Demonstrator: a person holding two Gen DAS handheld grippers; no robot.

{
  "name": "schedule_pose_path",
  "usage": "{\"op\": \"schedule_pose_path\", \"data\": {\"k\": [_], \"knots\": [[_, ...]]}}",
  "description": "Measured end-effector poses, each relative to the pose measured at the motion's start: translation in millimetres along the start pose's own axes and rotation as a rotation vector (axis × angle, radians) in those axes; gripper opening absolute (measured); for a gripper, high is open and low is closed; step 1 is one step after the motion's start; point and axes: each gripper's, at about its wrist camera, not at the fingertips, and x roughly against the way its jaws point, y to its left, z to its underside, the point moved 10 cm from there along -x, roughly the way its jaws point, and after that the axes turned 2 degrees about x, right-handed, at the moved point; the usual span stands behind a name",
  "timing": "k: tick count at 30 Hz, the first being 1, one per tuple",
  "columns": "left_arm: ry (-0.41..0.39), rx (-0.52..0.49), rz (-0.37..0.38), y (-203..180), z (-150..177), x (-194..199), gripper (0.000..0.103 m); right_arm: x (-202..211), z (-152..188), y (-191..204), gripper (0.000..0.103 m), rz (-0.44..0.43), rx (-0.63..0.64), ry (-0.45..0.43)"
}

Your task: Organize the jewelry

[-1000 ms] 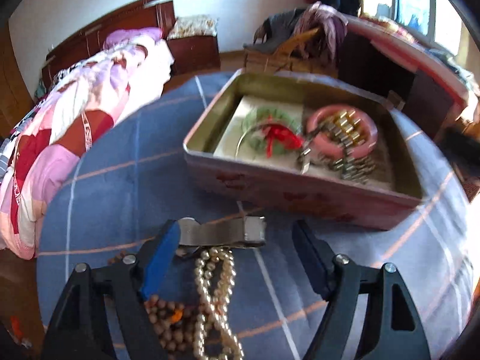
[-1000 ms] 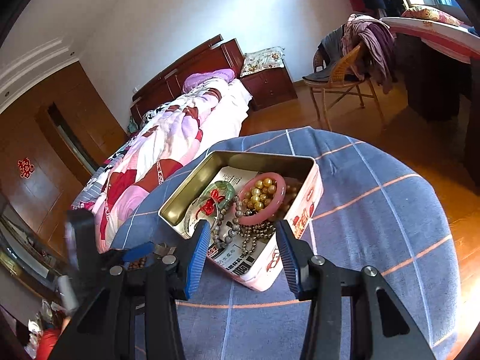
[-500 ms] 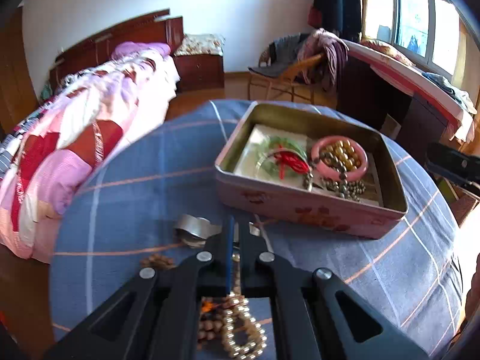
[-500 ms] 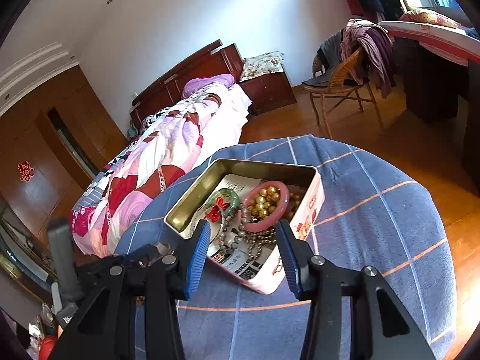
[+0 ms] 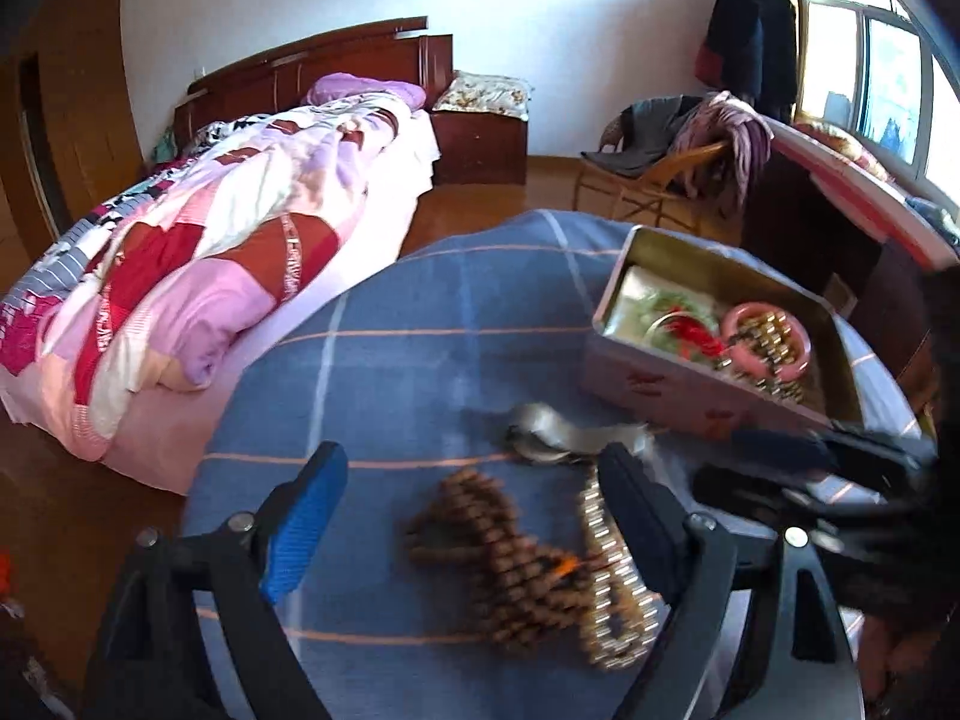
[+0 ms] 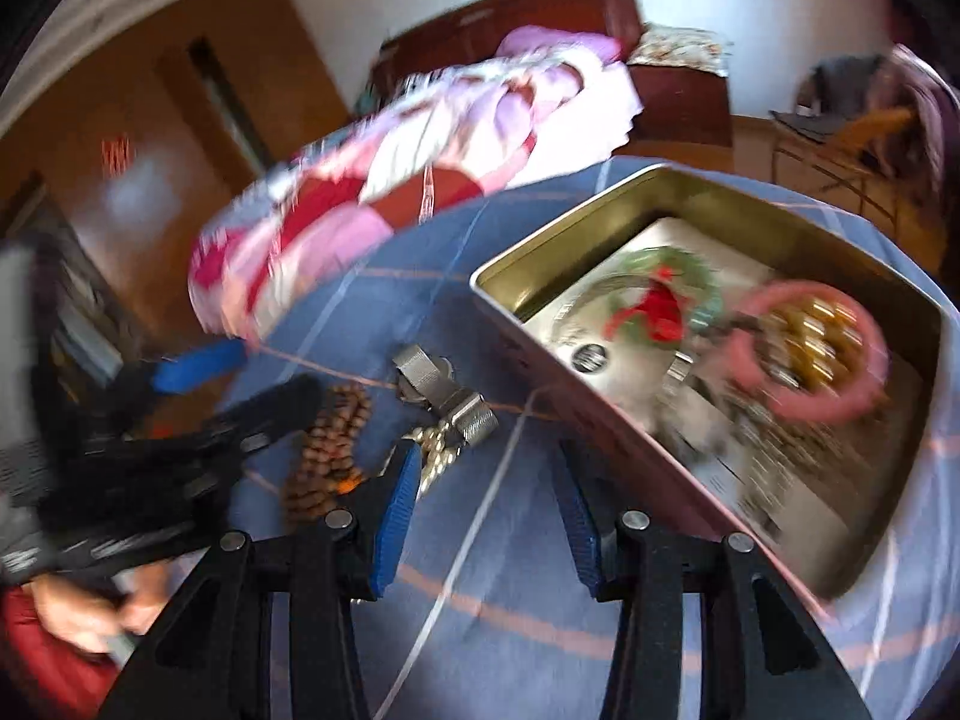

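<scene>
A brown bead bracelet (image 5: 498, 546) lies on the blue cloth, with a pearl necklace (image 5: 606, 594) and a silver watch band (image 5: 570, 435) beside it. My left gripper (image 5: 474, 510) hovers over the brown beads with its jaws opening wide; the pads touch nothing. My right gripper (image 6: 486, 510) is closing slowly over bare cloth beside the tin (image 6: 606, 408), holding nothing. The pearl necklace (image 6: 438, 450) and the watch band (image 6: 447, 390) lie just beyond its left finger. The tin holds a green bangle (image 6: 702, 282), a pink bangle (image 6: 810, 408) and gold beads.
The round table's blue checked cloth (image 5: 390, 372) drops off to the left and front. A bed with a pink quilt (image 5: 198, 276) stands past the left edge. A chair draped with clothes (image 5: 690, 150) is behind the tin. A hand (image 6: 78, 606) holds the left gripper.
The left gripper snapped shut, then opened wide and pulled back left, showing the brown beads. The right gripper swung down and left, from over the tin to the watch band and pearls.
</scene>
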Motion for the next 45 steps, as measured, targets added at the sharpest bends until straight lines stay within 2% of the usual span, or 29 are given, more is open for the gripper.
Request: {"op": "schedule_pose_path", "data": {"k": [2,5,7,8,10,16,17,21,25,28,32,37,41,45], "knots": [[-0.003,0.007,-0.005,10,2,2,0.087,-22,-5,8,0.039,-0.021,0.042,0.052],[0.002,0.043,0.011,23,5,1,0.087,-41,-8,18,0.038,0.015,0.131,0.081],[0.006,0.054,0.015,28,7,0,0.087,-41,-8,19,0.022,0.024,0.134,0.08],[0.004,0.054,0.016,29,9,0,0.087,-38,-9,20,0.021,0.012,0.12,0.076],[0.001,0.051,0.02,31,11,-1,0.087,-26,-12,21,0.015,-0.001,0.103,0.048],[0.01,0.088,0.057,27,17,-7,0.087,31,-41,20,0.013,-0.007,0.063,-0.094],[0.01,0.09,0.06,26,17,-7,0.087,40,-46,17,0.003,-0.007,0.057,-0.112],[0.013,0.089,0.077,19,19,-5,0.087,71,-65,-2,0.002,0.009,-0.005,-0.181],[0.02,0.087,0.078,16,22,-6,0.087,89,-68,-22,0.0,0.04,-0.035,-0.204],[0.021,0.09,0.082,14,22,-5,0.087,106,-72,-40,0.0,0.128,-0.04,-0.253],[0.017,0.085,0.08,12,23,-3,0.087,97,-61,-48,0.0,0.063,-0.094,-0.187],[0.024,0.097,0.073,15,24,-5,0.087,55,-8,3,0.0,-0.082,-0.015,-0.013],[0.03,0.099,0.069,16,28,-4,0.087,10,26,3,0.0,0.005,0.043,0.116],[0.012,0.094,0.067,19,29,3,0.087,8,25,2,0.0,0.011,0.056,0.091]]}}
